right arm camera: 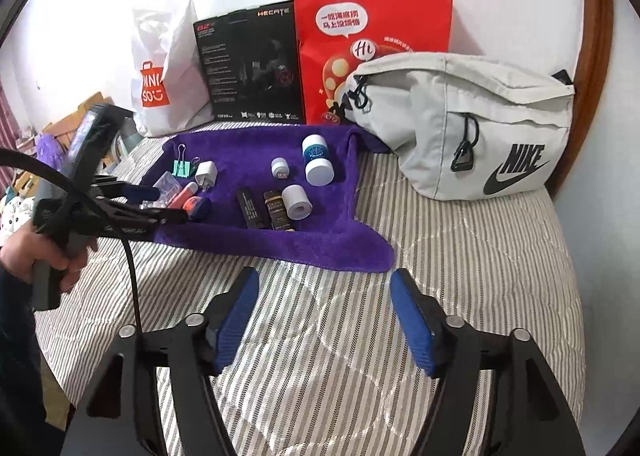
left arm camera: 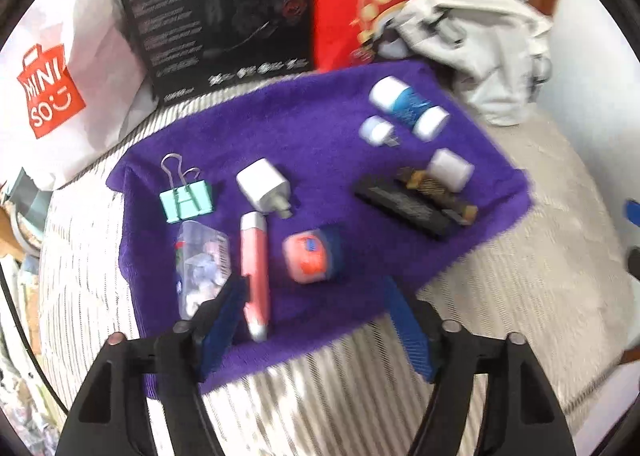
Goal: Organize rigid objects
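A purple towel (left arm camera: 312, 128) (right arm camera: 320, 240) lies on the striped bed and carries several small items. On its left side are a teal binder clip (left arm camera: 186, 202), a white charger (left arm camera: 264, 186), a clear plastic box (left arm camera: 200, 268), a pink pen-like tube (left arm camera: 254, 276) and an orange-and-blue piece (left arm camera: 312, 254). To the right lie a black bar (left arm camera: 402, 208), a brown-gold bar (left arm camera: 436, 192), a white roll (left arm camera: 450, 170), a small white USB plug (left arm camera: 376, 131) and a blue-white bottle (left arm camera: 408, 108). My left gripper (left arm camera: 313, 286) (right arm camera: 160, 204) hovers open over the tube and orange piece. My right gripper (right arm camera: 325, 276) is open and empty above the bedding, in front of the towel.
Behind the towel stand a white Miniso bag (right arm camera: 160, 76), a black headset box (right arm camera: 248, 64) and a red paper bag (right arm camera: 372, 48). A grey Nike bag (right arm camera: 460, 124) lies at the right rear. A hand (right arm camera: 36, 252) holds the left gripper. Clutter sits beyond the bed's left edge.
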{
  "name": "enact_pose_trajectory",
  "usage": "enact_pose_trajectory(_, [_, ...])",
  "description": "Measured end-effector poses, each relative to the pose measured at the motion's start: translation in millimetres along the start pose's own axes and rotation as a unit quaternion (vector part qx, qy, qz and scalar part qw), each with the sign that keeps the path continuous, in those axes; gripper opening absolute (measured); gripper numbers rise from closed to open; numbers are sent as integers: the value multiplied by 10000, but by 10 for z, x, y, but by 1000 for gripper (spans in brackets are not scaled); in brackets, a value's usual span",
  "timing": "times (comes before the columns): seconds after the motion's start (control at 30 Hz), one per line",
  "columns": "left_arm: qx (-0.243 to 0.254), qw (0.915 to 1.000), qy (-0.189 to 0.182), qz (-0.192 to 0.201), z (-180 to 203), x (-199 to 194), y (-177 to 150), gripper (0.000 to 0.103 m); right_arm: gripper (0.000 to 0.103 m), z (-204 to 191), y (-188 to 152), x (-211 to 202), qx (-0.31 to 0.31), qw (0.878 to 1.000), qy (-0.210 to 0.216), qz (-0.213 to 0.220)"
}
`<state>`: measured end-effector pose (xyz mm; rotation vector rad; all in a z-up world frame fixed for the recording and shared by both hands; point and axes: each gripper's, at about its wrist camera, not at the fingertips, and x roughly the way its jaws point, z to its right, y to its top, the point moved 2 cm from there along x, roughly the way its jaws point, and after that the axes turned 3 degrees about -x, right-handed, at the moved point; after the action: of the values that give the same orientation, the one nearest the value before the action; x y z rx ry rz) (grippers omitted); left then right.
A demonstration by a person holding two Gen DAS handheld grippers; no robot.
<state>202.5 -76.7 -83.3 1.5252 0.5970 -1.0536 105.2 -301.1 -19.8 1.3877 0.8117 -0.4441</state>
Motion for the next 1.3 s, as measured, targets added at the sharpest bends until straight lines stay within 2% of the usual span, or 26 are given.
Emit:
enact_pose_trajectory(0.1, [179, 9995, 6, 243, 102, -237, -87, 89, 80, -53, 2, -62, 28, 9999, -71, 70])
enact_pose_trajectory(0.17, [200, 9992, 79, 350, 127, -363, -152, 91, 82, -100, 1, -93, 68, 9999, -89, 86])
enact_pose_trajectory(0.27, [46, 9988, 41, 489, 87, -550, -319, 97, 86, -166, 0, -120, 175, 9997, -134, 73])
enact_pose_trajectory(0.4, [-352, 9971, 136, 654, -32, -788, -610, 102, 102, -298, -1, -144, 248, 9991, -342, -21])
enact_pose_trajectory(0.43, [-504, 9962, 145, 700, -86, -833, -675, 102, 103, -336, 0, -164, 249, 9988, -428, -6])
enact_pose_trajectory(0.53, [-961, 9914, 245, 852, -234, -999, -876, 103, 103, -471, -10, -270, 284, 9981, -547, 73])
enact_pose_trajectory(0.67, [-1121, 9848, 622, 1175, -304, -1200, -1075, 103, 103, -642, -47, -398, 258, 9983, -513, 125])
enact_pose_trajectory(0.77, [-1208, 9819, 764, 1246, -292, -1267, -1158, 103, 103, -766, -95, -484, 194, 9983, -526, 128])
enact_pose_trajectory(1.0, [-1247, 9823, 631, 1246, -123, -1346, -1280, 103, 103, -906, -169, -722, 188, 9976, -629, 226])
enact_pose_trajectory(1.23, [-1537, 9771, 114, 1464, -36, -1444, -1344, 103, 103, -961, -282, -829, 203, 9978, -587, 216])
enact_pose_trajectory(1.3, [-1502, 9780, 76, 1445, 5, -1460, -1362, 103, 103, -974, -316, -829, 194, 9980, -574, 195])
